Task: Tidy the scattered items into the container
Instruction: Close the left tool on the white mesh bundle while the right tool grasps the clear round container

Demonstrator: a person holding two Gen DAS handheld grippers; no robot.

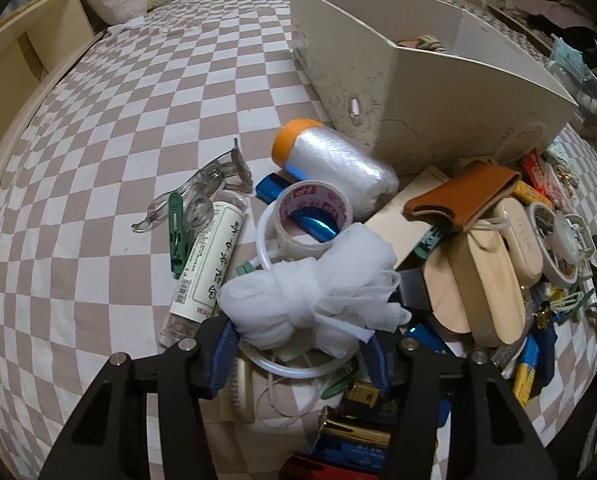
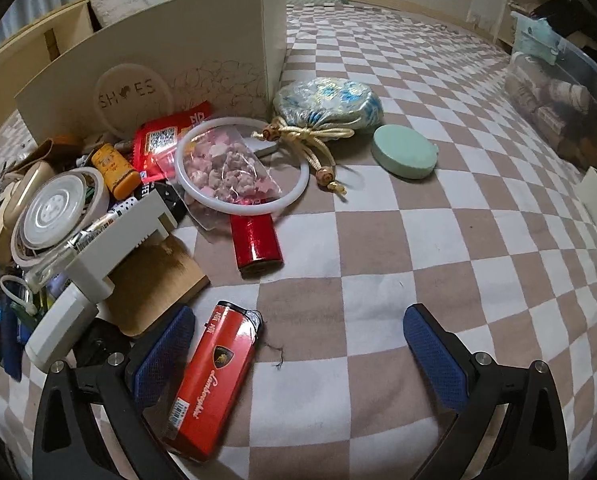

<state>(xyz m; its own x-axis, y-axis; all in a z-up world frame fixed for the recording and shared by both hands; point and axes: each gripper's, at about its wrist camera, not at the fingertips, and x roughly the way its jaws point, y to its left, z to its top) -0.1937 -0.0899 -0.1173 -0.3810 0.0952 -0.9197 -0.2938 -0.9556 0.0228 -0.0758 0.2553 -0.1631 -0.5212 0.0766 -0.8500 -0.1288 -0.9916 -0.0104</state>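
The cream shoe box (image 1: pixel 418 92) stands open-topped at the back of the checked bed cover; its "SHOES" side (image 2: pixel 138 64) faces the right wrist view. My left gripper (image 1: pixel 298 346) points down into the pile, and its blue pads (image 1: pixel 223 344) press on both sides of a white mesh bundle (image 1: pixel 310 296), so it is shut on it. My right gripper (image 2: pixel 296 316) is open wide just above the cover. A red lighter box (image 2: pixel 214 384) lies beside its left finger (image 2: pixel 166 352), inside the gap, with nothing gripped.
Around the bundle lie a tape roll (image 1: pixel 314 216), a plastic-wrap roll with an orange cap (image 1: pixel 334 164), a brown leather case (image 1: pixel 462 196) and a clear tube (image 1: pixel 206 268). Further right are a white ring (image 2: pixel 242 164), a red lighter (image 2: pixel 256 244), a brocade pouch (image 2: pixel 330 106) and a green soap (image 2: pixel 404 152).
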